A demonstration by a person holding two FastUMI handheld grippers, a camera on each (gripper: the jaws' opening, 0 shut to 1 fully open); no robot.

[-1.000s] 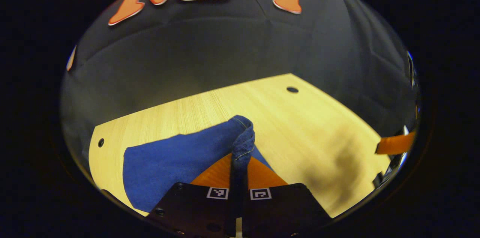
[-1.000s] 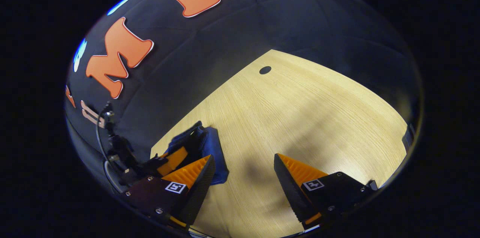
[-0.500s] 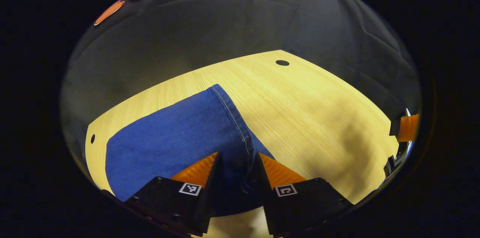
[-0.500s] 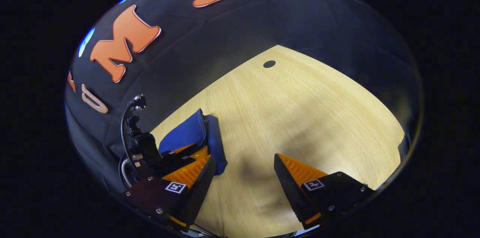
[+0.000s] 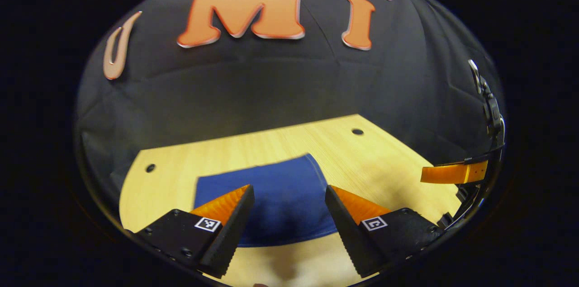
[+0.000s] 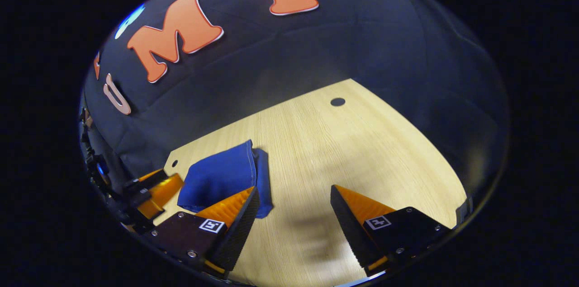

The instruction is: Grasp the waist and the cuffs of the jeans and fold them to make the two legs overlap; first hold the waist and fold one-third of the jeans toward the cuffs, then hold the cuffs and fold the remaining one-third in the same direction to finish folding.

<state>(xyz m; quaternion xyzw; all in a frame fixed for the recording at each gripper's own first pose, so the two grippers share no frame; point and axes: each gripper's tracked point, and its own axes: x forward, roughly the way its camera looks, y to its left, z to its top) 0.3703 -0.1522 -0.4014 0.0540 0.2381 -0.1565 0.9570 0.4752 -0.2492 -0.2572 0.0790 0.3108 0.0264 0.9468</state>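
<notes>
The blue jeans (image 5: 271,196) lie folded into a compact rectangle on the light wooden table (image 5: 389,160). My left gripper (image 5: 289,226) hovers open above their near edge, with nothing between its fingers. In the right gripper view the folded jeans (image 6: 221,176) rest at the left, a doubled edge showing along their right side. My right gripper (image 6: 294,228) stands open over bare wood to the right of the jeans. The left gripper (image 6: 149,192) shows at the far left of that view, beside the jeans. The right gripper (image 5: 452,173) juts in at the right edge of the left gripper view.
The table has small dark holes near its corners (image 5: 357,132) (image 5: 150,168) (image 6: 337,101). Its far edge meets the black cloth wall (image 5: 271,88). Bare wood stretches to the right of the jeans (image 6: 362,151).
My left gripper let go of the jeans' edge, opened wide and pulled back and up. The jeans settled flat. My right gripper stayed open and drifted slightly back.
</notes>
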